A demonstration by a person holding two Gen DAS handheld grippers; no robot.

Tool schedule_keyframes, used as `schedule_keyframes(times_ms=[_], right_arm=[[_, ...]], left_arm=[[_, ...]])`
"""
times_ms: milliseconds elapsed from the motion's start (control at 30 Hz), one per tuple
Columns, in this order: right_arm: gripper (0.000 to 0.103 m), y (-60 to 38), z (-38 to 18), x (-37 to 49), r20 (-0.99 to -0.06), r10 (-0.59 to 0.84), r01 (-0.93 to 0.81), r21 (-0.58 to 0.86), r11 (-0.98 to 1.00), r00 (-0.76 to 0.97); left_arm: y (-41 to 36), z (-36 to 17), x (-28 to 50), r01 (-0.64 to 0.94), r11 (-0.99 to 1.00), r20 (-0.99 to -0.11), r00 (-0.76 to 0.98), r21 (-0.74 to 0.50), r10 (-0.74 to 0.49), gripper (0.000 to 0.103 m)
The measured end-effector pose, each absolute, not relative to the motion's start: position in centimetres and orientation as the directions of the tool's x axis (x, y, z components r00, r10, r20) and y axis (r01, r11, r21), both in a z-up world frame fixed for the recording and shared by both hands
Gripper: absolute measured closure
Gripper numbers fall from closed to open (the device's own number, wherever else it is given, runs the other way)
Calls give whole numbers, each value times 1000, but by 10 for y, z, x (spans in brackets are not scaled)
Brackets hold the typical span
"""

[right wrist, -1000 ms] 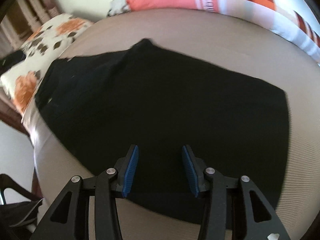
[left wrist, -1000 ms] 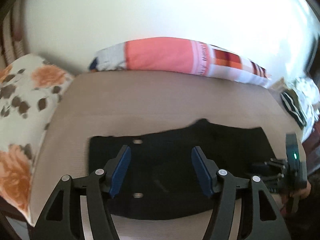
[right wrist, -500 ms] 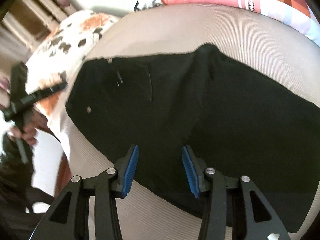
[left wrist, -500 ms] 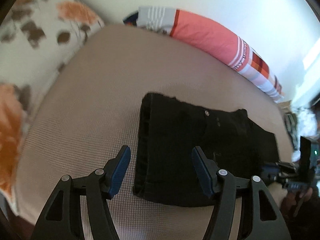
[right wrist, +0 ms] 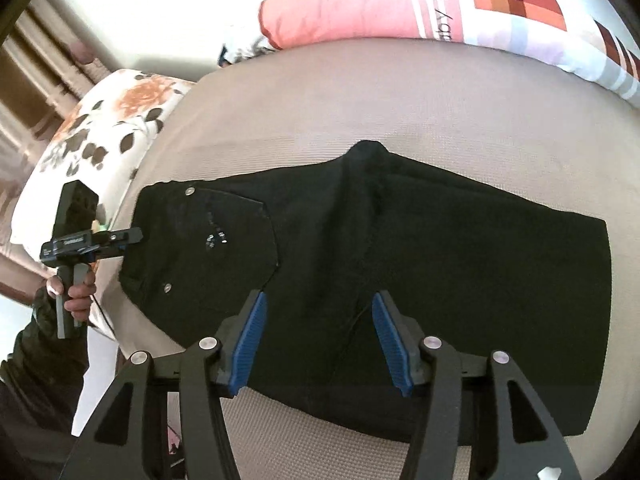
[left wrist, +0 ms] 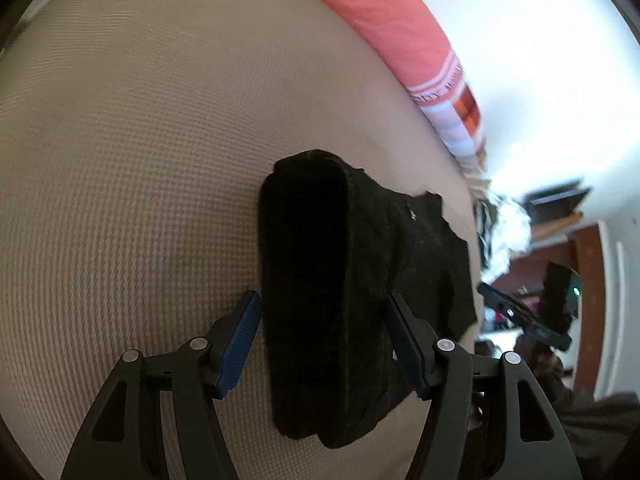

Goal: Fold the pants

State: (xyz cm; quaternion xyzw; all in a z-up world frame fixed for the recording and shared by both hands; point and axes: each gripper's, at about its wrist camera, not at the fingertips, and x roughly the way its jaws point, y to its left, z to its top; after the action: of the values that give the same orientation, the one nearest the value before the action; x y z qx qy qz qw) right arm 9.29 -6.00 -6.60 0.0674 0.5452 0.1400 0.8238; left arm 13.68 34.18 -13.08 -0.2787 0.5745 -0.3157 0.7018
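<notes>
Black pants (right wrist: 400, 248): we judge soft, limp; grasp waistband edge. Left gripper (left wrist: 322, 344) open, straddling waistband, empty; right gripper (right wrist: 318, 344) opening, empty.

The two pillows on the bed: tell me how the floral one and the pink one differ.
The floral pillow is white with orange flowers and dark leaves; the pink pillow is plain salmon pink, with stripes, lettering and red-orange checks toward one end. The floral pillow sits at the bed's end nearest the pants' waistband, while the pink pillow lies along the far side by the wall. Both rest at the edge of the beige bed cover, clear of the pants.
</notes>
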Motion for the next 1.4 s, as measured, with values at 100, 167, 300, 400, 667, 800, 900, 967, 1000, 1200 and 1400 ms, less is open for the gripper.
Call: schedule_keyframes(times_ms=[100, 167, 300, 400, 667, 800, 900, 967, 1000, 1200, 1400], right_arm=[[50, -59, -69, 99, -889, 289, -130, 259, 957, 354], [50, -54, -70, 104, -890, 286, -129, 256, 958, 355], [50, -39, -69, 112, -884, 293, -150, 254, 955, 364], [50, -31, -71, 112, -875, 320, -165, 277, 947, 364], [50, -38, -62, 98, -851, 333, -189, 278, 942, 407], [50, -66, -50, 89, -824, 317, -154, 277, 948, 469], [50, -97, -46, 80, -807, 297, -114, 279, 953, 510], [50, -120, -45, 75, -796, 293, -84, 294, 952, 530], [50, -133, -45, 71, -791, 287, -67, 300, 952, 540], [50, -193, -39, 56, -749, 290, -4, 359, 933, 596], [48, -240, -35, 42, -714, 275, 73, 415, 907, 643]], left_arm=[[340, -135, 146, 142, 592, -582, 110, -793, -806, 39], [338, -137, 151, 140, 561, -553, 94, -816, -828, 39], [321, -135, 157, 174, 551, -545, 85, -816, -834, 39], [310, -134, 157, 183, 564, -551, 121, -805, -825, 40], [298, -127, 137, 108, 727, -678, 290, -678, -676, 63], [289, -112, 132, 27, 775, -735, 296, -632, -610, 70], [281, -94, 127, -42, 775, -750, 290, -630, -594, 74], [273, -79, 121, -58, 763, -738, 309, -644, -599, 77], [267, -70, 117, -60, 765, -739, 317, -642, -595, 78], [216, -18, 103, -41, 761, -718, 366, -648, -591, 79], [146, 21, 101, 10, 745, -677, 408, -667, -612, 79]])
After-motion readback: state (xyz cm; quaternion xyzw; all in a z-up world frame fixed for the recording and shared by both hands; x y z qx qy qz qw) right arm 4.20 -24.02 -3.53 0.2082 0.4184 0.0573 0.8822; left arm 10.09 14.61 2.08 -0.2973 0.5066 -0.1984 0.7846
